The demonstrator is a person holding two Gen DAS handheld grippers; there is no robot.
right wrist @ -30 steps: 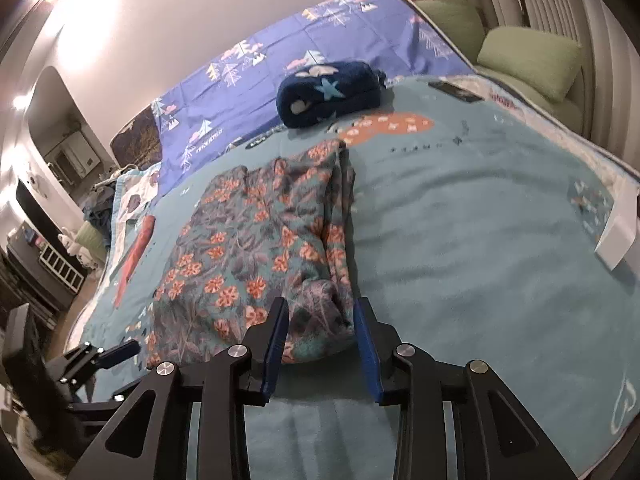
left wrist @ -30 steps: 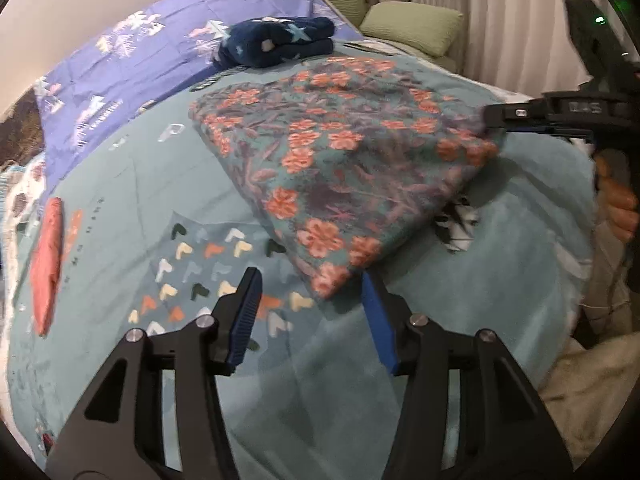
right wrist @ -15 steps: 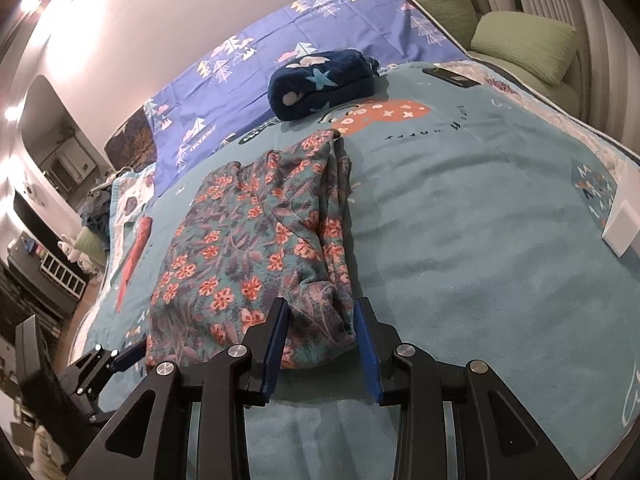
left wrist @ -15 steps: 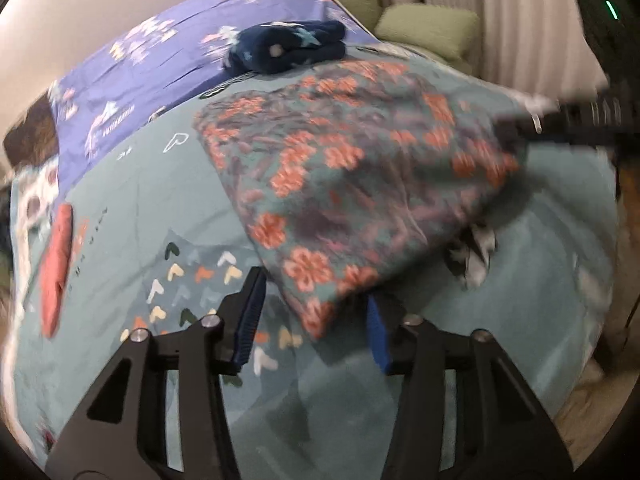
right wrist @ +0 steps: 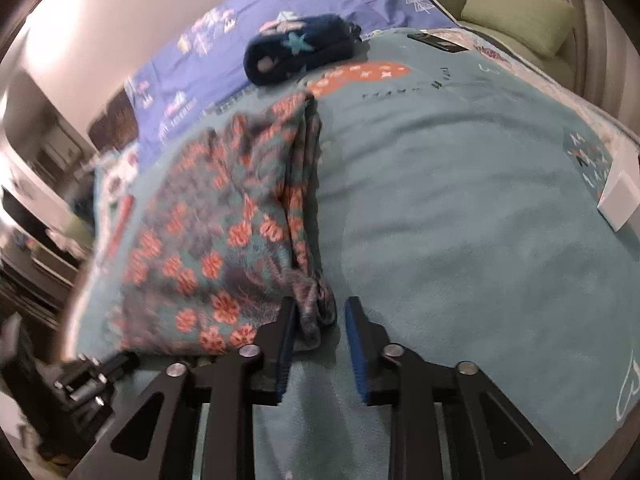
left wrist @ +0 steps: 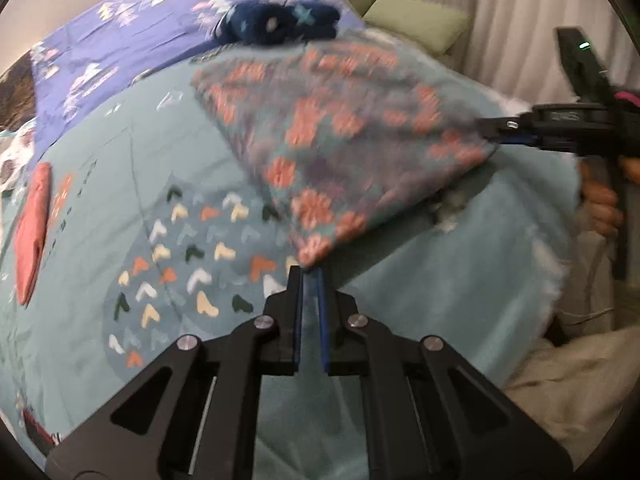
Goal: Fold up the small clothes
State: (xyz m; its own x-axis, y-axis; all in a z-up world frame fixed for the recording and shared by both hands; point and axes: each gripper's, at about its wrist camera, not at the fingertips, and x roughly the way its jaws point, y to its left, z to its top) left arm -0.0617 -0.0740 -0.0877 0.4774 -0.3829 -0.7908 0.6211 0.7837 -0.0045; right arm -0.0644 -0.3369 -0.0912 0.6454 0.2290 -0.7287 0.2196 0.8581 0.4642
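Note:
A floral garment, teal with orange flowers, lies folded on the teal bedspread. My left gripper is shut on its near corner, which is raised off the bed. My right gripper has the opposite bunched corner between its pads; its jaws are opening slightly while the fabric stays pressed against the left pad. In the left wrist view the right gripper meets the cloth's right corner, and the edge between both grippers runs taut. The left gripper shows blurred at the lower left of the right wrist view.
A folded navy star-print blanket sits behind the garment on a purple sheet. A red cloth lies far left. A white box, a dark flat device and green pillows are to the right. A hand holds the right gripper.
The left gripper went from wide open around the garment's near corner to shut on it. The corner and the front edge have risen off the bedspread. The right gripper stayed at its corner.

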